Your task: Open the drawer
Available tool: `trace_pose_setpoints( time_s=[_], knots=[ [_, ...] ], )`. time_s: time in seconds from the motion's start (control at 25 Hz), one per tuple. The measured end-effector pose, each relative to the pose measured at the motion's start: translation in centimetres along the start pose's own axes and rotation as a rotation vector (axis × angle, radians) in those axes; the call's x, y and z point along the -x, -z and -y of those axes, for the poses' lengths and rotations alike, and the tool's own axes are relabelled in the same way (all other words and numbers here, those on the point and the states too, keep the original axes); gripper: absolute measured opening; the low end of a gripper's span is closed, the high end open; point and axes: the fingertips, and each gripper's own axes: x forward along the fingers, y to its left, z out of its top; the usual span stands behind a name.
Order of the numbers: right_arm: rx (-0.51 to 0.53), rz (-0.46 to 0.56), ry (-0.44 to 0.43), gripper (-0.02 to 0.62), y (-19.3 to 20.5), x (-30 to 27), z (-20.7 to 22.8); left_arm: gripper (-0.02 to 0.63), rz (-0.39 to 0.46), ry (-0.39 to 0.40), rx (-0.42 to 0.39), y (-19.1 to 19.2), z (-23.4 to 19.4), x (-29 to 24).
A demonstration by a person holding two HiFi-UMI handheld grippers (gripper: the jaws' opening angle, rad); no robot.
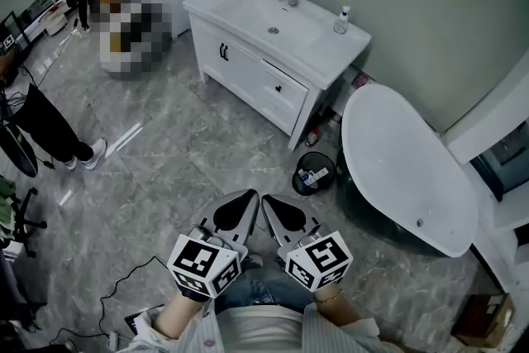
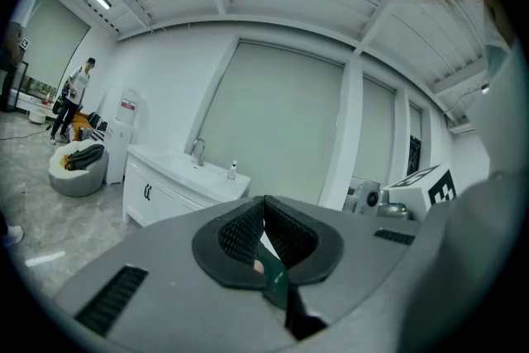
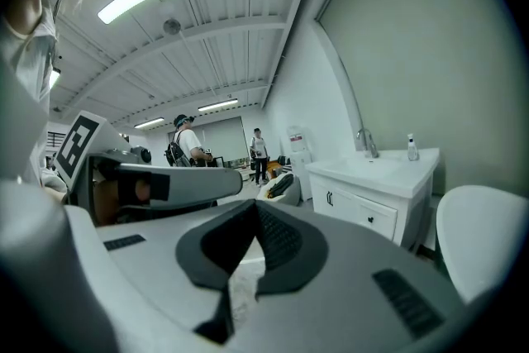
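Drawer [image 1: 285, 87] in the front of the white vanity [image 1: 331, 50], under the basin end nearer the tub [image 1: 405, 169] and right of the vanity's double doors [image 1: 223, 52]. A small dark knob [image 1: 278, 88] sits mid-panel.

The front faces the open floor. Its long axis runs level along the vanity front, and travel is judged square to that front.

Likely rigid, riding on runners and light to pull. The knob is the only hold, small and probably slick, so it should be pinched squarely and drawn straight out.

Left hand-held gripper [image 1: 238, 209] and right hand-held gripper [image 1: 283, 215] hang side by side, well short of the vanity. On each, the pads are pressed together at the tips with nothing between.
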Motion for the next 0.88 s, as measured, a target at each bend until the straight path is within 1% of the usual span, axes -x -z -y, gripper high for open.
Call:
trace_pose_setpoints(
  time_s=[0.24,0.4,0.64,0.88],
  knots=[
    [-0.008,-0.025,-0.002,0.009,0.4,-3.2,1.8,0.017,-0.004,-0.010,0.014,0.0,-3.1,-2.1],
    [-0.021,-0.039,0.008,0.009,0.0,-6.5,3.6,0.017,-0.006,-0.003,0.016,-1.0,-6.1,-4.3],
    [-0.038,-0.036,0.073,0.009,-1.8,-12.1,7.7,0.017,-0.031,0.031,0.016,-3.4,-11.6,-8.7],
    [-0.067,-0.035,0.144,0.009,-2.9,-17.2,11.1,0.017,-0.057,0.095,0.005,-5.5,-16.3,-13.3]
  ],
)
